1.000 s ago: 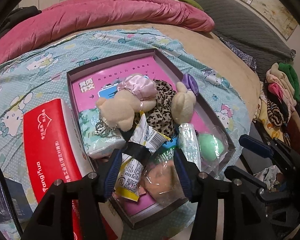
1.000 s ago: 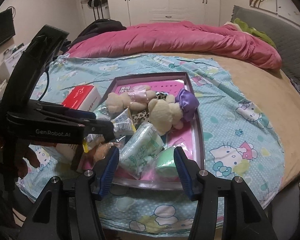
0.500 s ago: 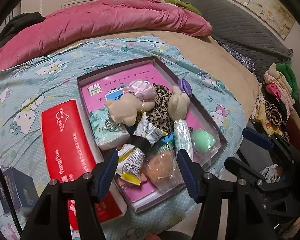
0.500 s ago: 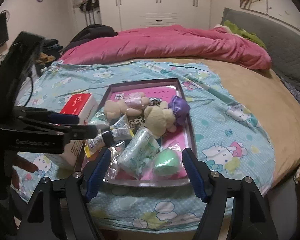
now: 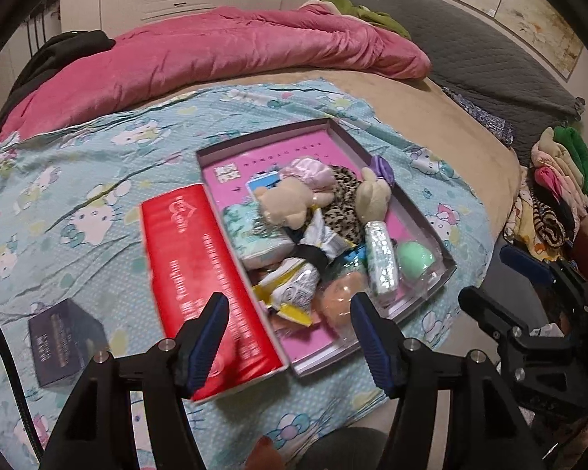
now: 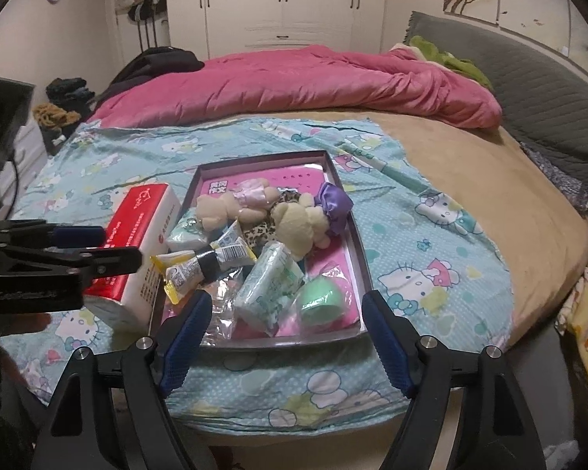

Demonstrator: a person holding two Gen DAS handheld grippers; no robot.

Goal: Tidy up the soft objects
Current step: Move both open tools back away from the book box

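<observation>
A shallow purple box (image 5: 447, 270) (image 6: 366, 270) with a pink bottom lies on the bed near its front edge. It holds two beige plush bears (image 5: 282, 205) (image 6: 294, 221), a leopard scrunchie (image 5: 343, 199), tissue packs (image 5: 380, 260) (image 6: 270, 286), a green sponge egg (image 5: 415, 260) (image 6: 319, 301), a peach one in a bag (image 5: 339, 295) and tubes (image 6: 211, 260). My left gripper (image 5: 286, 323) is open and empty, held above and in front of the box. My right gripper (image 6: 284, 319) is open and empty, in front of the box's near edge.
A red tissue box (image 5: 200, 270) (image 6: 137, 243) lies against the box's left side. A small dark box (image 5: 64, 337) sits further left. A pink duvet (image 6: 313, 82) covers the back of the bed. Folded clothes (image 5: 556, 180) pile up at the right.
Both grippers have pulled back and up from the box, which now looks smaller and farther. Both stay open and empty. The items in the box have not moved.
</observation>
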